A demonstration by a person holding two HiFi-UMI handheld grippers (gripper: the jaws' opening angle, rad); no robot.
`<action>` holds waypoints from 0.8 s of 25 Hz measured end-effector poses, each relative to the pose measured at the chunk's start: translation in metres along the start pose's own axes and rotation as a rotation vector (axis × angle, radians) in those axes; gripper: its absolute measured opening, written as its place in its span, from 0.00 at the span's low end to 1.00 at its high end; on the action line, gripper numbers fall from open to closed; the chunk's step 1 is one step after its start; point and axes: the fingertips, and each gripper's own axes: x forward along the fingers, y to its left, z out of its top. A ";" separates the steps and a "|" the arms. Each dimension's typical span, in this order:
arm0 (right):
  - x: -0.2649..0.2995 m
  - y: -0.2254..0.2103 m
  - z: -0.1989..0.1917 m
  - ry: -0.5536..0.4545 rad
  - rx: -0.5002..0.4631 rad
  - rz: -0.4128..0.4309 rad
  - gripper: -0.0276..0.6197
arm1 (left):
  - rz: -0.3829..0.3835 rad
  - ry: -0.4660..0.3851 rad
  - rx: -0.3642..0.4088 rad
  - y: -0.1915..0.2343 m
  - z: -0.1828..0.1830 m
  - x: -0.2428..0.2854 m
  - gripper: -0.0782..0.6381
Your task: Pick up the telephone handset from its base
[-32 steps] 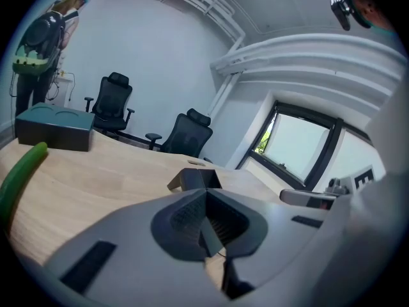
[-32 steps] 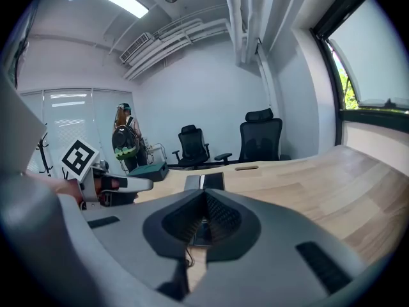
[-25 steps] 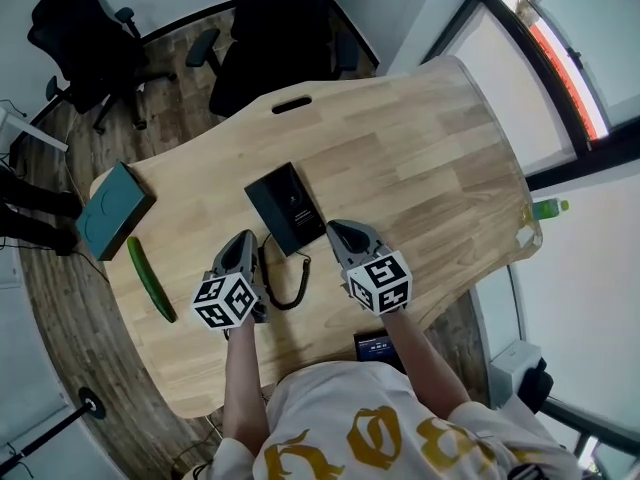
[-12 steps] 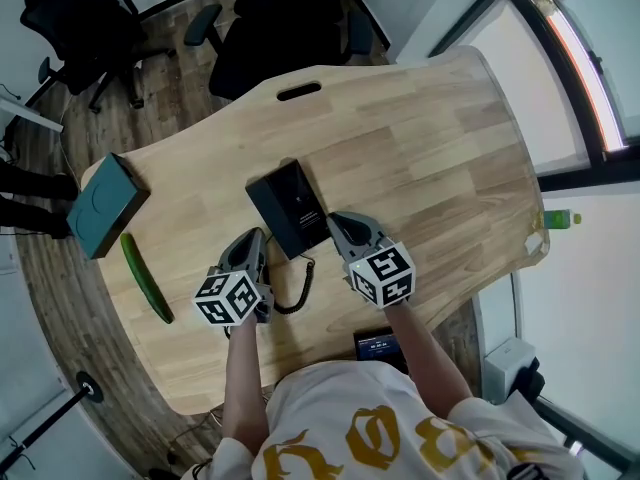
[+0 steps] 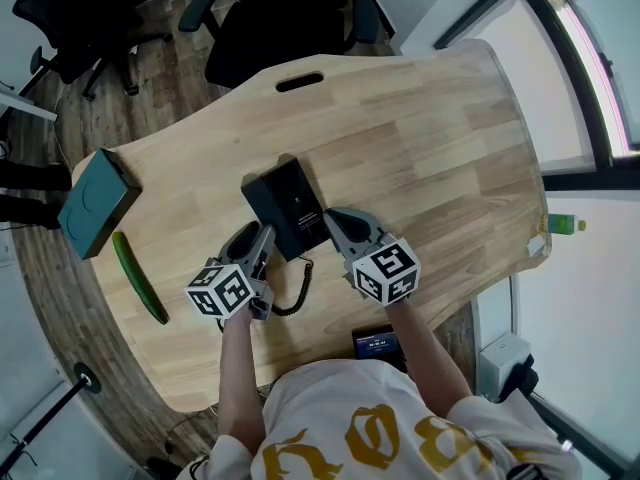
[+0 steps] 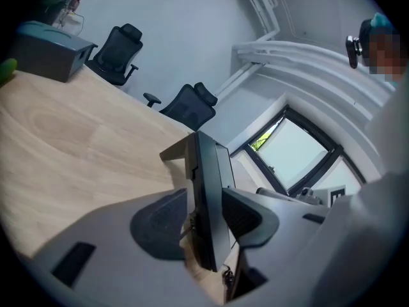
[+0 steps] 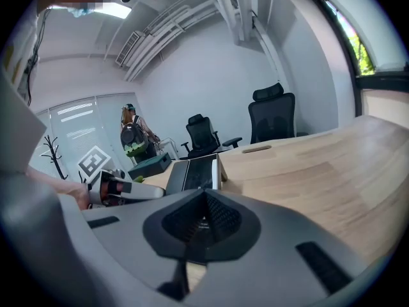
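Note:
A black telephone (image 5: 287, 204) lies on the wooden table (image 5: 430, 148), its coiled cord (image 5: 298, 286) trailing toward me. The left gripper (image 5: 257, 240) is at the phone's near left edge. In the left gripper view its jaws are opening, and the handset (image 6: 206, 171) stands edge-on between the left gripper's (image 6: 206, 221) pads with a little room on the left side. The right gripper (image 5: 334, 218) sits at the phone's near right corner. In its own view the right gripper (image 7: 204, 221) has its pads together, nothing between them, and the phone (image 7: 195, 173) lies just ahead.
A teal box (image 5: 95, 203) and a green cucumber (image 5: 138, 276) lie at the table's left end. Black office chairs (image 5: 270, 28) stand beyond the far edge. A green bottle (image 5: 565, 225) is on the right past the table. A small screen (image 5: 378, 345) shows below the near edge.
Both grippers have sunk a little and drawn closer to the phone. The left one has rolled, and its jaws now stand apart at the phone's left edge.

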 end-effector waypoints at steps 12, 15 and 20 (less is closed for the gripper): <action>0.004 -0.005 -0.012 0.031 0.007 0.008 0.05 | -0.050 0.052 -0.011 -0.003 0.001 0.020 0.28; 0.003 -0.005 -0.012 0.031 0.007 0.009 0.05 | -0.070 0.061 -0.036 -0.003 0.000 0.017 0.26; -0.001 -0.004 -0.011 0.030 0.008 0.013 0.05 | -0.116 0.074 -0.084 -0.007 0.002 0.016 0.23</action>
